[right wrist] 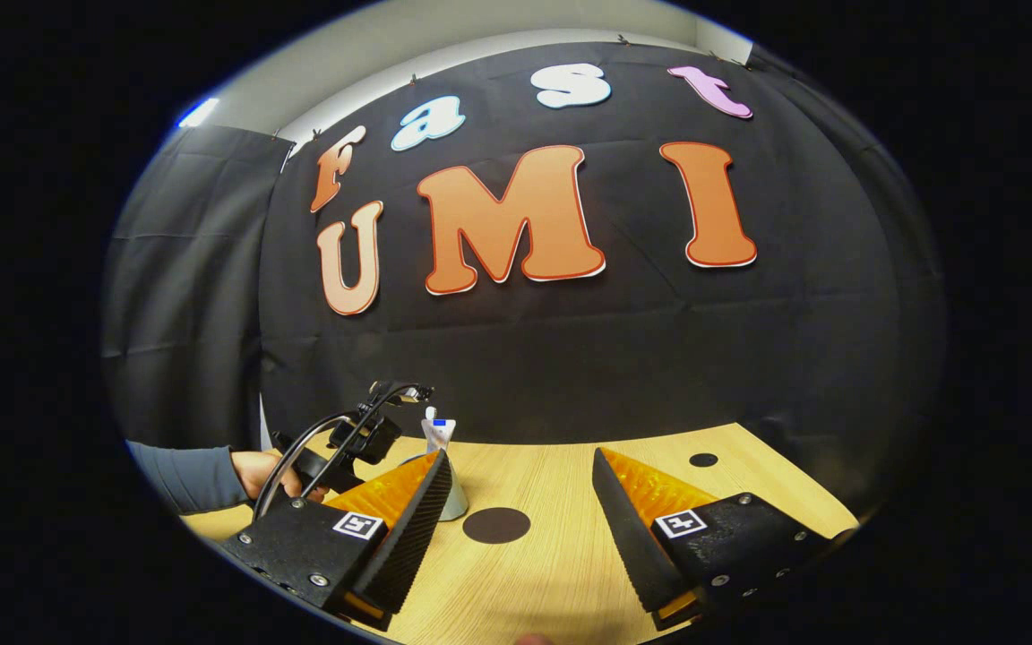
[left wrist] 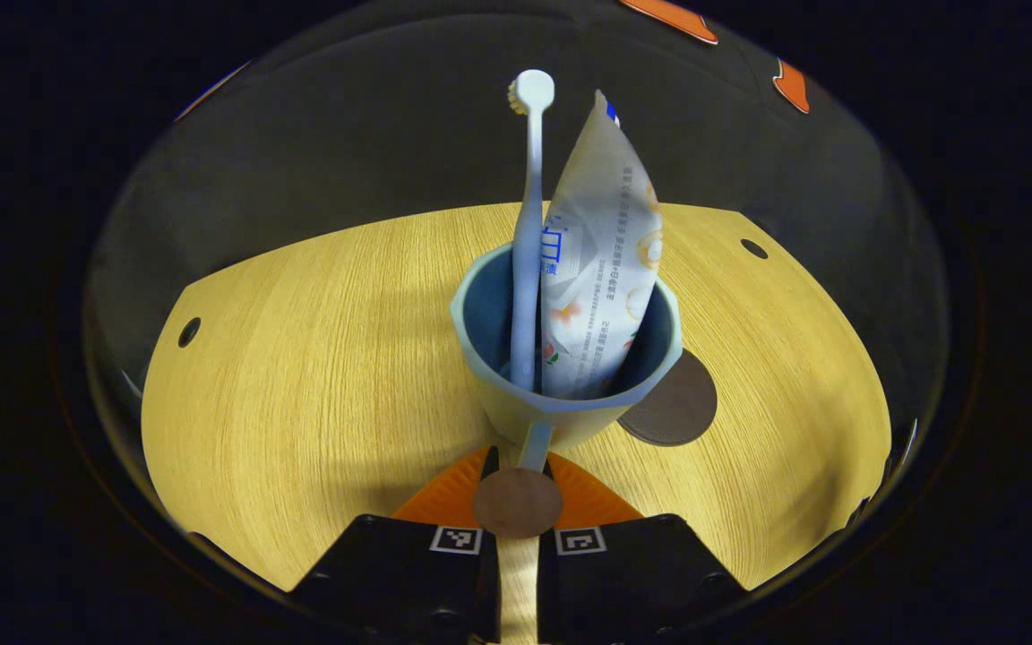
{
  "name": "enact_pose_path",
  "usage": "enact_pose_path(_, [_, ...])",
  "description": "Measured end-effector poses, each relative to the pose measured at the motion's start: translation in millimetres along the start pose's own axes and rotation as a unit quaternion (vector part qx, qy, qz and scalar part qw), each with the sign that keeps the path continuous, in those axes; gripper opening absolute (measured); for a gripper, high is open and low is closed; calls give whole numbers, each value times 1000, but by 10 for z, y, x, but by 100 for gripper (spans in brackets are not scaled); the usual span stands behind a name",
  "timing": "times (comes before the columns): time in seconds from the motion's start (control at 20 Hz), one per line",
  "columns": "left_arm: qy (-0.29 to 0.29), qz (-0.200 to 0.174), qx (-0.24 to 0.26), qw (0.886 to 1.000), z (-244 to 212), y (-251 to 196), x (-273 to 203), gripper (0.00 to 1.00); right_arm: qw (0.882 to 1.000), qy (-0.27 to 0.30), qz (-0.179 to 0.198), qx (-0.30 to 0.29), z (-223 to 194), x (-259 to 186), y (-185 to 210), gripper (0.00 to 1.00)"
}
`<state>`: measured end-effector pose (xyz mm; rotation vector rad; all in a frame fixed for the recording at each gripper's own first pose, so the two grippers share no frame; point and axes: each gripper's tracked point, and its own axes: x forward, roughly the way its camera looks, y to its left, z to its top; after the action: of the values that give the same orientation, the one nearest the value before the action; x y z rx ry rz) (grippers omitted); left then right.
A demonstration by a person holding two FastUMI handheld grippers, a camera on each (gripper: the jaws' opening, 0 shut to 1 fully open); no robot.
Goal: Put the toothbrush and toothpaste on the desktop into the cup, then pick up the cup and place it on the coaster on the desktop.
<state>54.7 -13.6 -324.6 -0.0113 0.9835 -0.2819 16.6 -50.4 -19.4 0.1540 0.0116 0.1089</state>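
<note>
A light blue cup (left wrist: 516,408) holds the toothbrush (left wrist: 529,224) and the white toothpaste tube (left wrist: 606,260), both standing upright. My left gripper (left wrist: 519,464) is shut on the cup's thin handle (left wrist: 535,441). The dark round coaster (left wrist: 677,408) lies on the table just right of the cup, partly hidden by it. In the right gripper view my right gripper (right wrist: 516,537) stands open above the table with nothing between its fingers. Beyond it lie the coaster (right wrist: 496,525) and, just to its left, the cup (right wrist: 457,498) with the tube's top (right wrist: 438,433) sticking out.
The wooden table (left wrist: 301,376) has small dark holes near its corners (left wrist: 188,332). A hand in a grey sleeve (right wrist: 252,473) holds the other gripper at the left of the right gripper view. The black cloth wall stands behind the table.
</note>
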Motion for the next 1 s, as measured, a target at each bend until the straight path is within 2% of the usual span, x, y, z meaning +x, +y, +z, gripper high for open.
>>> enact_pose_path(0.3, [-19, -26, 13, 999, 60, -99, -107, 14, 1000, 0, -6, -13, 4, -48, -68, 95])
enact_pose_path(0.4, [-28, -24, 29, 999, 129, -114, -52, 14, 1000, -3, -12, -13, 14, -78, -131, 95])
enact_pose_path(0.55, [-15, -18, 24, 999, 102, -93, -63, 14, 1000, 1, -17, -10, -8, -108, -208, 95])
enact_pose_path(0.7, [8, 1, 26, 1000, 78, -5, 7, 15, 1000, 7, -12, -1, -68, -85, -162, 95])
enact_pose_path(0.8, [10, 31, 14, 999, 92, 134, 77, 15, 1000, 9, -5, -2, -100, -49, -101, 94])
enact_pose_path(1.0, [6, 53, -23, 998, 104, 92, 119, 15, 1000, 17, 15, 1, -151, 28, 103, 94])
